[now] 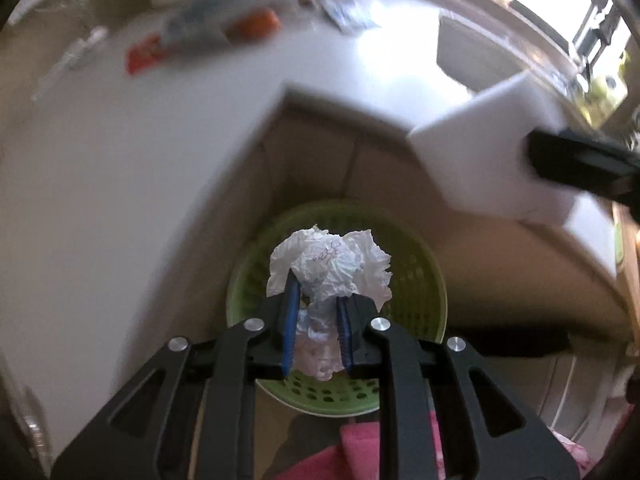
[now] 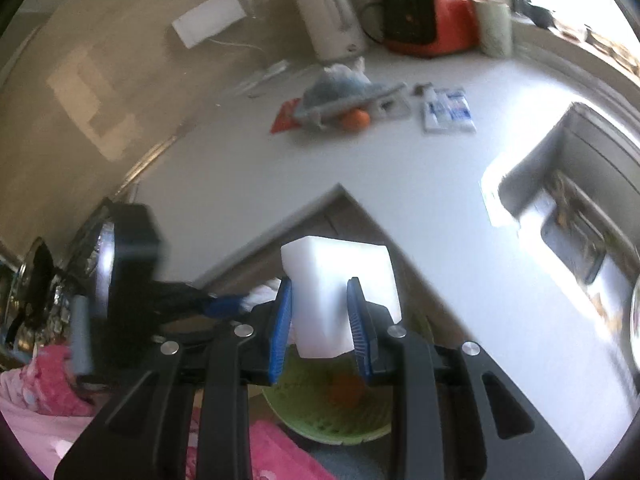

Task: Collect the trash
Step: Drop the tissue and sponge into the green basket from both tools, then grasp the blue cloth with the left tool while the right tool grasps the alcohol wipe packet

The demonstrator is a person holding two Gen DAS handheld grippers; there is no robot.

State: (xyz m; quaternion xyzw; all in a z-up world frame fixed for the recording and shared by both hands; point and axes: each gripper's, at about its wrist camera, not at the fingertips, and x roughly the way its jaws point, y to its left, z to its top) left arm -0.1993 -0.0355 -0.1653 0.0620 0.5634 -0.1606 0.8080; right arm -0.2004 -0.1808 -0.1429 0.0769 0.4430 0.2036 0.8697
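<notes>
1. The left gripper [image 1: 316, 312] is clamped on a crumpled paper wad [image 1: 330, 270], its blue pads pressing the wad from both sides at lower centre of the left wrist view.
2. Directly behind the wad sits a green perforated basket [image 1: 416, 280] on the floor, in the inner corner of the white countertop [image 1: 120, 152].
3. The right gripper [image 2: 320, 320] is clamped on a white foam block [image 2: 340, 280], which stands upright between the blue pads at centre of the right wrist view.
4. Below that block the green basket [image 2: 320, 424] shows again, with something orange inside it, too blurred to name.
5. In the left wrist view the foam block [image 1: 480, 156] appears at right, above and to the right of the basket.
6. On the counter's far part lie a blue plastic bag [image 2: 340, 84], an orange fruit [image 2: 356, 118] and a blue-and-white packet [image 2: 448, 110].
7. A red-and-black appliance [image 2: 428, 12] and a white kettle [image 2: 328, 16] stand at the top of the frame.
8. A sink [image 2: 572, 200] lies at right.
</notes>
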